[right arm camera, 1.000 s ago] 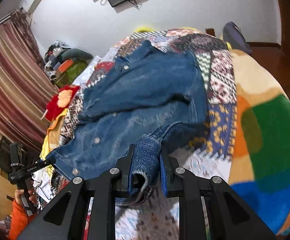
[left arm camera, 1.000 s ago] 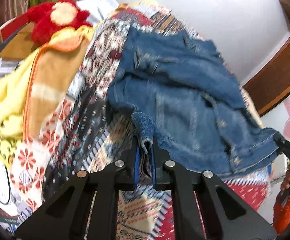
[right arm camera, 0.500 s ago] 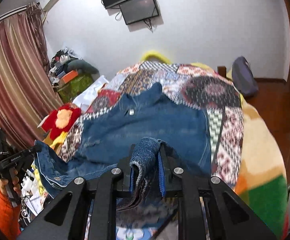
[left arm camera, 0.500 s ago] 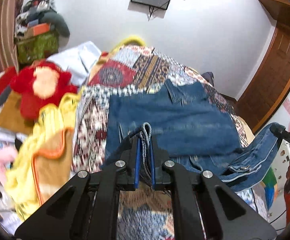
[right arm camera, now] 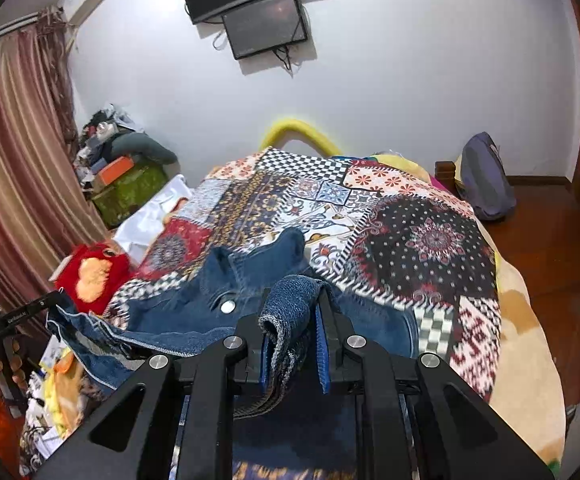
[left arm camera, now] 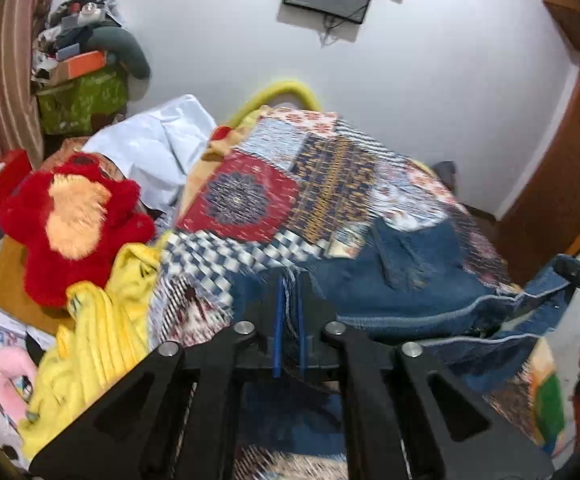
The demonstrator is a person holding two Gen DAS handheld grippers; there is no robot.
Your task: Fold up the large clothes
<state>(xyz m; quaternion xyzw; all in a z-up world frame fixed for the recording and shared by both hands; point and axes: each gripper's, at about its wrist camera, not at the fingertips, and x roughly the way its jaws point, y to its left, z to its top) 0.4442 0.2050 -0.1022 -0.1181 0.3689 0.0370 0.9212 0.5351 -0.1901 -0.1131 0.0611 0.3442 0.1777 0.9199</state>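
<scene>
Denim: in the left wrist view the jacket (left arm camera: 402, 284) lies on the quilt (left arm camera: 290, 196), its near edge pinched in the closed left gripper (left arm camera: 289, 312). In the right wrist view the right gripper (right arm camera: 294, 320) clamps a thick fold of jacket (right arm camera: 194, 312) over the quilt (right arm camera: 410, 240).

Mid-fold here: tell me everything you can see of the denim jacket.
The denim jacket is blue, faded in places, with paler stitched hems and a metal button below the collar. Its collar end lies on the patchwork quilt; the near edge is lifted off it. The left tongs and right tongs each clamp a bunched edge.
</scene>
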